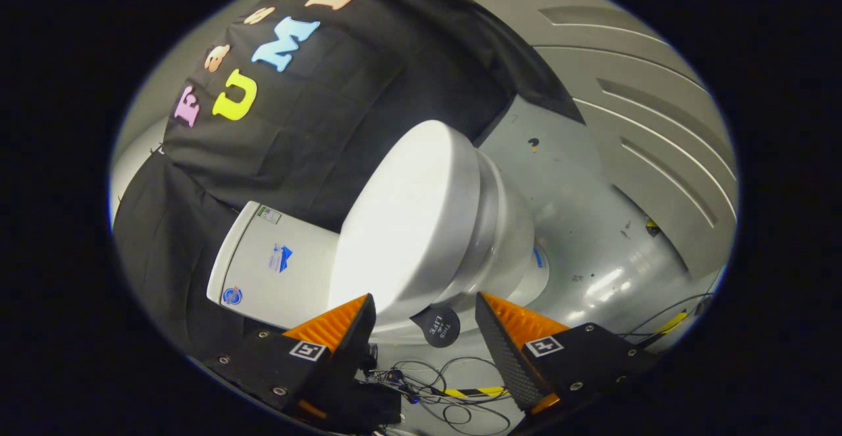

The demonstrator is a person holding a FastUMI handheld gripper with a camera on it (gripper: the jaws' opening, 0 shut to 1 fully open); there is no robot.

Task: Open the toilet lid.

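Observation:
A white toilet stands just ahead of my fingers, seen tilted. Its lid (pixel 408 219) lies shut on the bowl (pixel 506 239), bright and glossy. The tank (pixel 276 265) sits behind the lid, against the black cloth wall. My gripper (pixel 426 308) is open, its fingers wide apart with nothing between them. The lid's near edge lies just beyond the tips, between the two fingers. A small black round tag (pixel 439 326) hangs below the rim, in the gap between the fingers.
The grey floor (pixel 579 225) spreads past the bowl, with a ribbed grey panel (pixel 644 114) beyond it. Loose cables (pixel 427 383) and a yellow-black striped tape lie on the floor under the fingers. Black cloth (pixel 316 127) covers the wall behind the tank.

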